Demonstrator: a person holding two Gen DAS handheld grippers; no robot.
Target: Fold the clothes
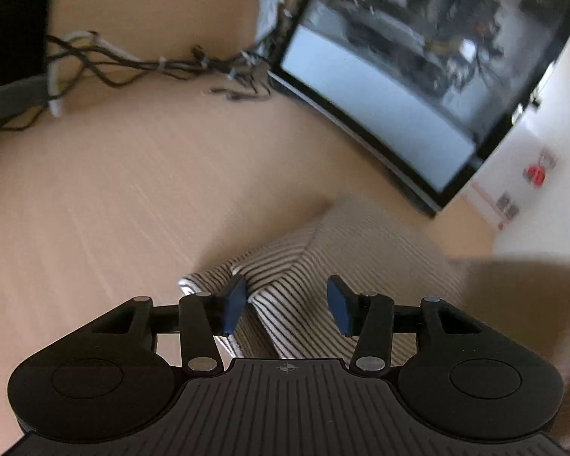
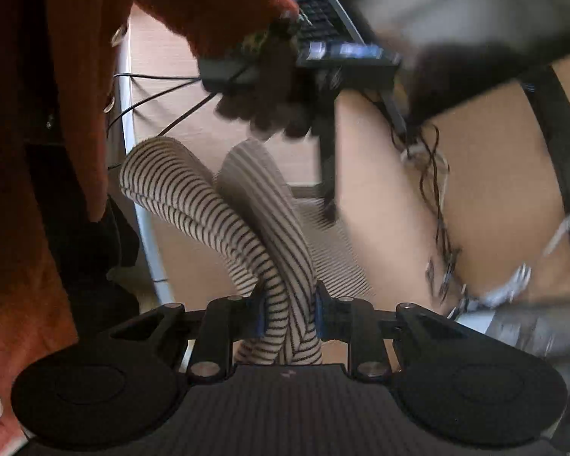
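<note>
A cream garment with thin dark stripes (image 1: 345,243) lies folded on the tan table (image 1: 133,190). My left gripper (image 1: 288,302) hangs low over its near corner. The blue pads stand apart with striped cloth between them; the left pad (image 1: 235,304) touches a raised fold, the right pad is clear of the cloth. In the right wrist view my right gripper (image 2: 288,317) is shut on a bunched roll of the striped garment (image 2: 224,220), which hangs off the table in two thick folds. A hand (image 2: 269,106) holds the other gripper above it, blurred.
A dark monitor (image 1: 418,68) stands at the back right of the table, with a tangle of cables (image 1: 152,64) to its left. The table's rounded pale edge (image 2: 148,235) runs past the hanging cloth. A rust-red sleeve (image 2: 216,3) and a keyboard (image 2: 311,3) show above.
</note>
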